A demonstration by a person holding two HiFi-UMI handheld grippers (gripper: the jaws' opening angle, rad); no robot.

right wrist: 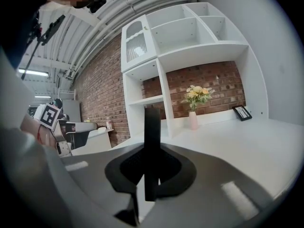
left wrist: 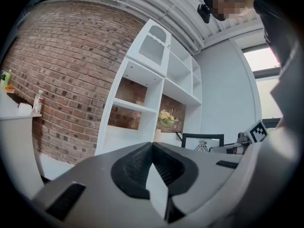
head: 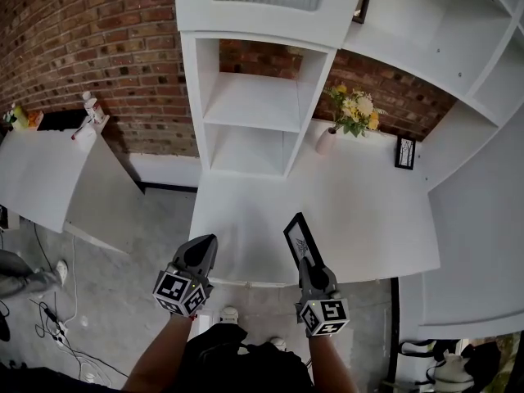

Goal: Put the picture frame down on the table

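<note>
A thin black rectangular picture frame [head: 299, 240] is being clamped by the right gripper [head: 308, 262], whose grey jaws are being kept nearly together, with only the frame's narrow thickness between the ribbed pads. In the right gripper view the frame [right wrist: 152, 127] is being shown edge-on as a dark upright bar rising out of the right gripper [right wrist: 152, 167]. It is being held by its lower end. The frame is being carried upright over the front edge of the white table [head: 360, 211], on the side nearest the person, its printed face turned toward the left gripper (a small dark drawing on white paper is being shown there).

The left gripper [head: 210, 241] is being held just off the table's front left corner, beside the right one but apart from it. Its jaws are being kept closed tip to tip, and nothing is being held between them [left wrist: 152, 145]. From that gripper's view the frame's face [left wrist: 203, 144] is being seen to the right.

At the back of the table, against the red brick wall [head: 98, 47], a pale pink vase of yellow flowers [head: 327, 141] and a second small black-framed picture [head: 404, 151] are being displayed.
</note>
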